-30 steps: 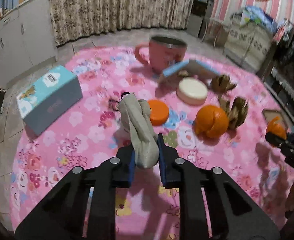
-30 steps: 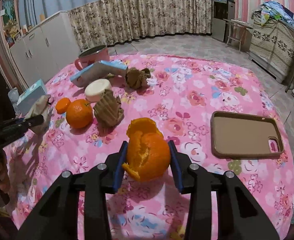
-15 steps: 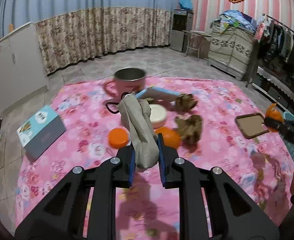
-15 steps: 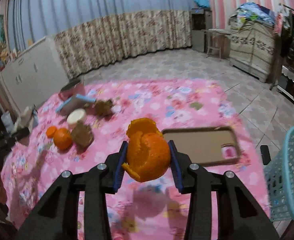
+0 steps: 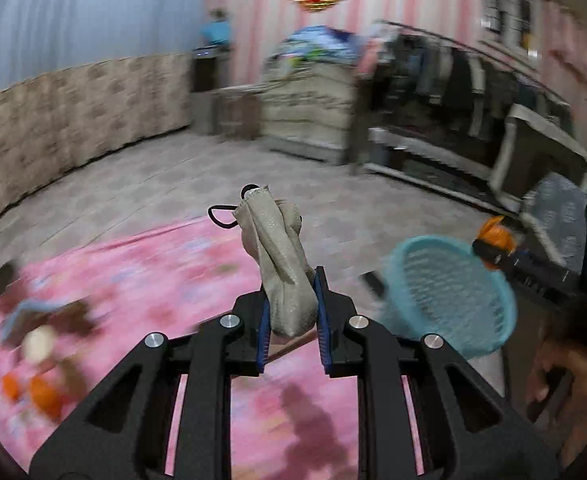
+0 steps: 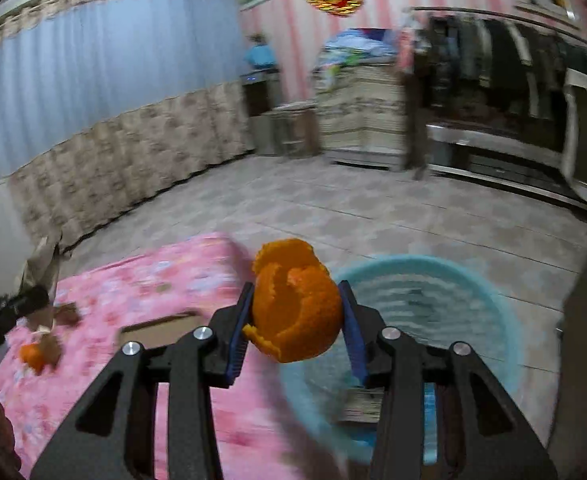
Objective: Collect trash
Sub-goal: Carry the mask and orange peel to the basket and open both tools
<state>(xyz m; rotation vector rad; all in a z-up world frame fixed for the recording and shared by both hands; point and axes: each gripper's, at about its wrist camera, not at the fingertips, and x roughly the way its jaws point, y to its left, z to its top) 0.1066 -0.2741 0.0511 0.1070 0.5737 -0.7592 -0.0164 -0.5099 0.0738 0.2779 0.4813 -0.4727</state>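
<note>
1. Left wrist view: the left hand-held gripper is clenched on a crumpled beige mask, its blue pads pressing both sides of the lower end.
2. The mask stands upright out of the jaws, and a thin black ear loop sticks out at its upper left.
3. Below and left of this hand-held gripper lies the pink floral tablecloth on the table, with blurred items at its left edge, among them an orange; the rest there is too smeared to name.
4. To the right, off the table edge, stands a light blue mesh basket on the tiled floor.
5. The right hand-held gripper shows beside the basket's upper right rim, holding something orange.
6. Right wrist view: the right hand-held gripper grasps a hollow orange peel between its blue pads, peel opening facing the camera.
7. The light blue mesh basket sits directly behind and below the peel, its mouth filling the lower right; I cannot tell what lies at its bottom.
8. The pink floral tablecloth is on the left, carrying a brown phone case just beside the gripper's left finger.
9. At the far left edge the left hand-held gripper appears with the beige mask, above an orange.
</note>
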